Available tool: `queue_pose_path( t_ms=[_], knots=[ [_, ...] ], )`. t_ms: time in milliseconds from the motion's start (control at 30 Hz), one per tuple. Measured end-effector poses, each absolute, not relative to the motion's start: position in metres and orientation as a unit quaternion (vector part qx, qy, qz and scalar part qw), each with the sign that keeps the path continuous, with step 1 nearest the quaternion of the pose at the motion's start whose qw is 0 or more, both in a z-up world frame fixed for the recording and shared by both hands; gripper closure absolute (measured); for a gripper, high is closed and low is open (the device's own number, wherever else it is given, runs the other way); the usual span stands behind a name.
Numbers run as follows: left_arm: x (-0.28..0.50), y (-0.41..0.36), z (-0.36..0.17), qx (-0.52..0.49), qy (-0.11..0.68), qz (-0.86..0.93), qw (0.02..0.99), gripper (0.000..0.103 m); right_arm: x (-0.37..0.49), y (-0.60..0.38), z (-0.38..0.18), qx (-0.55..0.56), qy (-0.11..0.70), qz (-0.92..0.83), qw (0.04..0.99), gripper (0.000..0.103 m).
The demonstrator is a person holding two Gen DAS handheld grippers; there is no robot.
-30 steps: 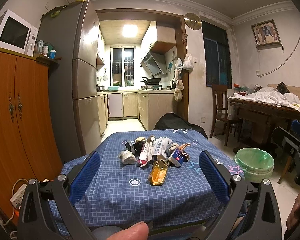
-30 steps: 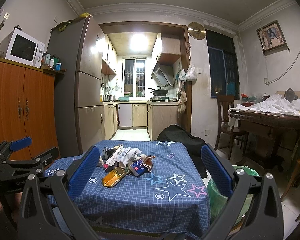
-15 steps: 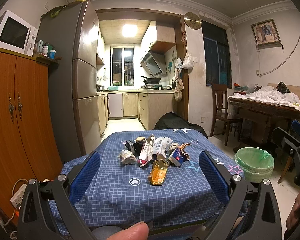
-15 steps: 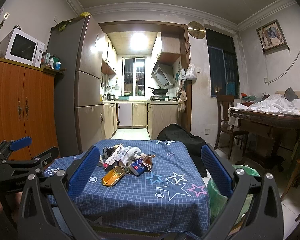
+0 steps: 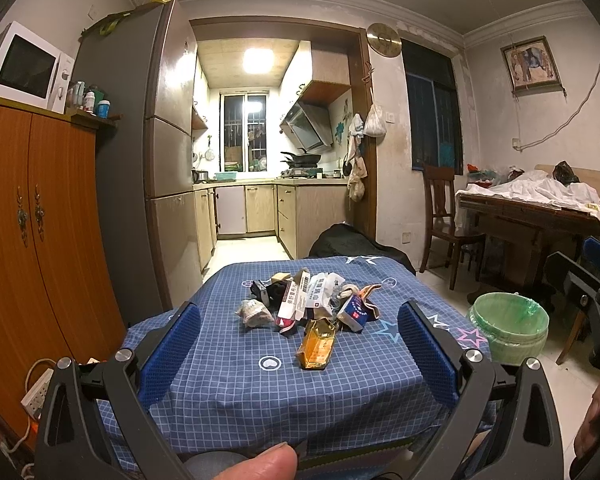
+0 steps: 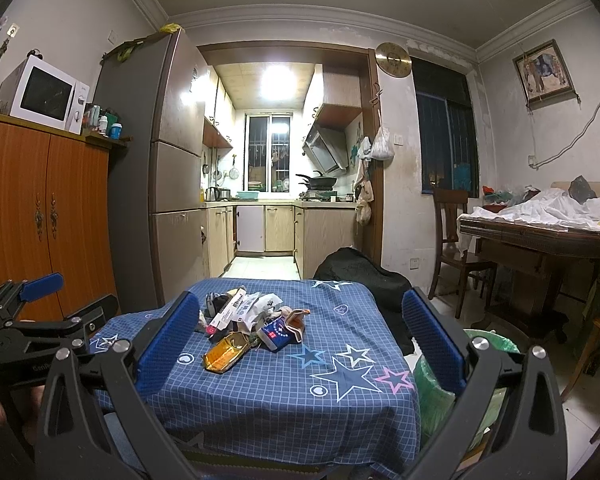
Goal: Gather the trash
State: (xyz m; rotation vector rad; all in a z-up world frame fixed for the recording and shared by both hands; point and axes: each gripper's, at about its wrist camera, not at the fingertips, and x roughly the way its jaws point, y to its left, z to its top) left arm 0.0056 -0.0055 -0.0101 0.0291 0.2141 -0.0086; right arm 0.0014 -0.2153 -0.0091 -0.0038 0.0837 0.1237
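Note:
A heap of trash (image 5: 308, 304) (image 6: 252, 320) lies mid-table on a blue checked cloth (image 5: 236, 376) (image 6: 292, 392): an orange-gold flattened carton (image 5: 318, 344) (image 6: 224, 352), a crumpled paper wad (image 5: 254, 312), white wrappers and a small blue box (image 5: 354, 314) (image 6: 275, 336). A bin lined with a green bag (image 5: 510, 326) (image 6: 440, 384) stands on the floor right of the table. My left gripper (image 5: 298, 340) is open, short of the heap, empty. My right gripper (image 6: 300, 338) is also open and empty, held back from the table.
An orange wooden cabinet (image 5: 32, 240) with a microwave (image 5: 24, 68) stands at left beside a grey fridge (image 5: 164, 152). A dark bag (image 5: 352, 244) lies behind the table. A wooden chair (image 5: 444, 216) and cluttered table (image 5: 532, 216) are at right. A power strip (image 5: 36, 392) lies low left.

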Motion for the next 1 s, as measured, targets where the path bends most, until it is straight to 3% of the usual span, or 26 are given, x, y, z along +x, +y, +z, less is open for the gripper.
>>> queue_pose_path(
  t_ms=[767, 1000],
  knots=[
    [0.028, 0.013, -0.027, 0.017, 0.126, -0.005, 0.992, 0.005, 0.011, -0.216, -0.017, -0.004, 0.056, 0.066, 0.996, 0.005],
    [0.124, 0.058, -0.085, 0.046, 0.27, -0.003, 0.962, 0.005, 0.061, -0.215, -0.053, 0.008, 0.127, 0.1, 0.987, 0.005]
  ],
)
